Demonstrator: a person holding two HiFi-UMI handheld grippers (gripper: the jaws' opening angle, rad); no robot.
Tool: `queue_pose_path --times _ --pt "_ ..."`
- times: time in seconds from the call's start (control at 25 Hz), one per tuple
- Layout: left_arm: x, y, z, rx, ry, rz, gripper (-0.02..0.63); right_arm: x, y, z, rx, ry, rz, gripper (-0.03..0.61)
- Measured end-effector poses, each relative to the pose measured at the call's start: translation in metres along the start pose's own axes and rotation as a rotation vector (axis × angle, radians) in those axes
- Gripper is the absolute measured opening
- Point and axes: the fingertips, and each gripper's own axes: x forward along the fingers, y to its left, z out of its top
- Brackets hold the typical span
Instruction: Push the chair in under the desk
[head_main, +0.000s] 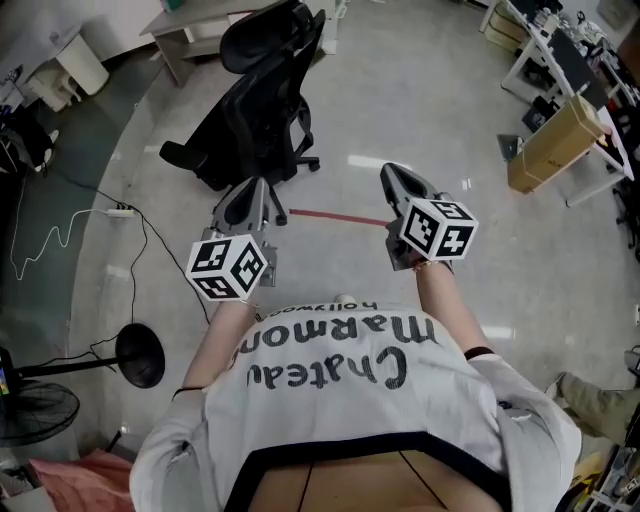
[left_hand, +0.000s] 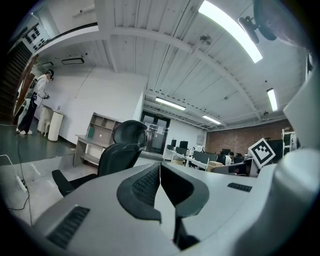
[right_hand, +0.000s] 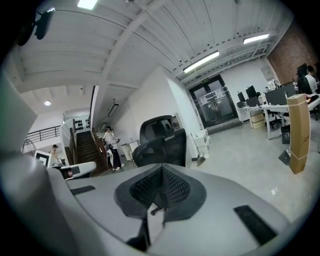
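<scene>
A black high-backed office chair (head_main: 255, 110) stands on the grey floor, well out from the light wooden desk (head_main: 190, 25) at the far left. My left gripper (head_main: 255, 188) and right gripper (head_main: 395, 175) are held side by side in front of the person's chest, a short way from the chair and not touching it. Both are shut with nothing between the jaws. In the left gripper view the chair (left_hand: 117, 155) shows beyond the shut left gripper (left_hand: 160, 167), with the desk (left_hand: 92, 142) behind it. In the right gripper view the chair back (right_hand: 160, 142) rises just past the shut right gripper (right_hand: 161, 170).
A white power strip (head_main: 120, 211) with trailing cable and a fan base (head_main: 138, 355) lie on the floor at left. A tall cardboard box (head_main: 555, 145) and white desks (head_main: 560, 50) stand at right. A red line (head_main: 335, 217) crosses the floor. A person (right_hand: 110, 147) stands far behind the chair.
</scene>
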Motion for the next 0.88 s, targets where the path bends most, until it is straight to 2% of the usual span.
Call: queue_pose_path --times 0.28,0.52,0.76,0.88 --pt "0.059 -0.012 0.016 0.008 -0.047 0.028 0.017 0.031 -0.041 0.037 -0.024 -0.009 0.063 0.010" --pt "0.077 -0.011 0.002 0.005 -0.025 0.070 0.017 0.043 -0.079 0.030 0.024 0.021 0.053 0.010" --pt "0.089 -0.002 -0.003 -0.004 -0.013 0.090 0.017 0.058 -0.105 0.026 0.113 0.027 0.039 0.011" --pt "0.097 0.008 -0.011 -0.019 0.000 0.108 0.017 0.069 -0.113 0.027 0.122 0.031 0.042 0.009"
